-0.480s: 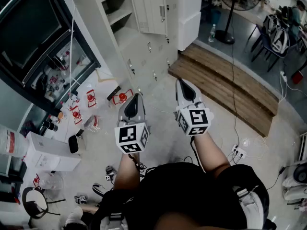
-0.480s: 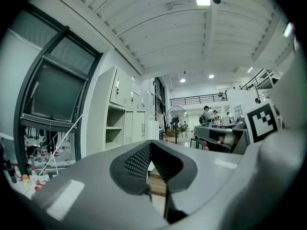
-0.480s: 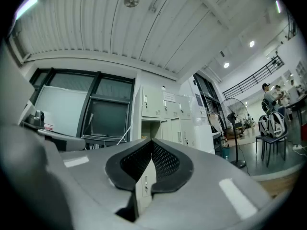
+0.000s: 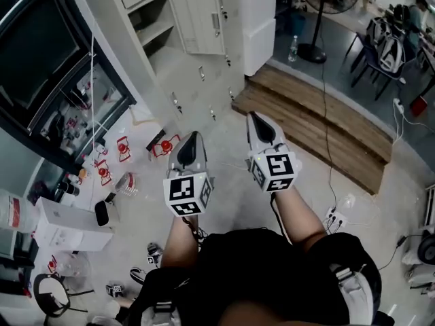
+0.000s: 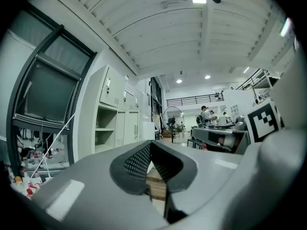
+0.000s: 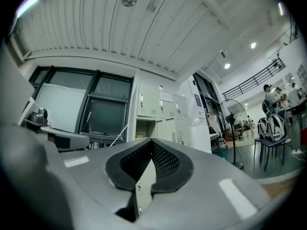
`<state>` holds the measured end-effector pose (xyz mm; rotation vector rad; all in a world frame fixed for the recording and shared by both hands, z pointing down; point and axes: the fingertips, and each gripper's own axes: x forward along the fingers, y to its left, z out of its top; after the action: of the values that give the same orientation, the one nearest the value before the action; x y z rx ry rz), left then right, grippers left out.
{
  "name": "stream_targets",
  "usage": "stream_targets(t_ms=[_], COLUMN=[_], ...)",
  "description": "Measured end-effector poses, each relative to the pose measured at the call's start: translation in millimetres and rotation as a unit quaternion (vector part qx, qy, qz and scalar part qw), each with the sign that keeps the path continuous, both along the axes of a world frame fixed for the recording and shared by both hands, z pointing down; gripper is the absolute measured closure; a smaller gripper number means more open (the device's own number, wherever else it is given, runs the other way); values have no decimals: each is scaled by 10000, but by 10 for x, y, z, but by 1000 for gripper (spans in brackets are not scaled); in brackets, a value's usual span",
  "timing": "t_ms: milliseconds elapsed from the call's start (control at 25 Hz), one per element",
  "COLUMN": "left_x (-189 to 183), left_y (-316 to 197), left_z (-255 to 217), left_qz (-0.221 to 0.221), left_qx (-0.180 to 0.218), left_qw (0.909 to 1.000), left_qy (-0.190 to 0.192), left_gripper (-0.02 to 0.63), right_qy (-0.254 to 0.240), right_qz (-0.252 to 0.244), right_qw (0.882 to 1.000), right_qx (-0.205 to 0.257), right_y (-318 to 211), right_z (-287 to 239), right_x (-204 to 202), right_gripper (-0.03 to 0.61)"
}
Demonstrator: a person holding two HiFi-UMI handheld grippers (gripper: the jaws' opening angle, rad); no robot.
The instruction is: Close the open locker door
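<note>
A bank of white lockers (image 4: 204, 66) stands ahead. One compartment (image 4: 155, 26) is open and shows a shelf, and its door (image 4: 197, 20) stands swung out to the right of it. In the head view my left gripper (image 4: 193, 136) and right gripper (image 4: 255, 117) are held side by side over the floor, pointing at the lockers and well short of them. Both are shut with nothing between the jaws. The open compartment (image 5: 106, 128) shows in the left gripper view beyond my left gripper (image 5: 150, 145). Beyond my right gripper (image 6: 152, 143) the open compartment (image 6: 143, 128) shows too.
A low wooden step (image 4: 319, 124) lies to the right of the lockers. Small red items (image 4: 165, 143) and a white box (image 4: 68, 226) sit on the floor at left, below a dark-framed window (image 4: 41, 53). A standing fan (image 4: 319, 19), chairs with backpacks (image 4: 391, 46) and a power strip (image 4: 336, 216) are at right.
In the head view the lockers and floor items have slid slightly to the left and down. Both grippers keep the same place side by side, still shut.
</note>
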<state>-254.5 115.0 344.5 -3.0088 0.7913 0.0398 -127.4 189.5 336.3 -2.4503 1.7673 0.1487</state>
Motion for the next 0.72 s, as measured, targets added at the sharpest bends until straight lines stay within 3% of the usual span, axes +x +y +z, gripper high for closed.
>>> stream_targets(t_ms=[320,720], left_x=[374,830], left_y=[142,-155], left_z=[48,162], left_qz=[124,205], left_qx=[8,-90], left_qw=[9999,9997], left_qy=[-5,87], left_gripper=[614,614], right_qy=[-52,-18], right_qz=[-82,81], right_qw=[9999,9998], right_qx=[-68,-205], right_y=[57,-130], right_z=[92,232], right_x=[260,724], right_gripper=[568,569])
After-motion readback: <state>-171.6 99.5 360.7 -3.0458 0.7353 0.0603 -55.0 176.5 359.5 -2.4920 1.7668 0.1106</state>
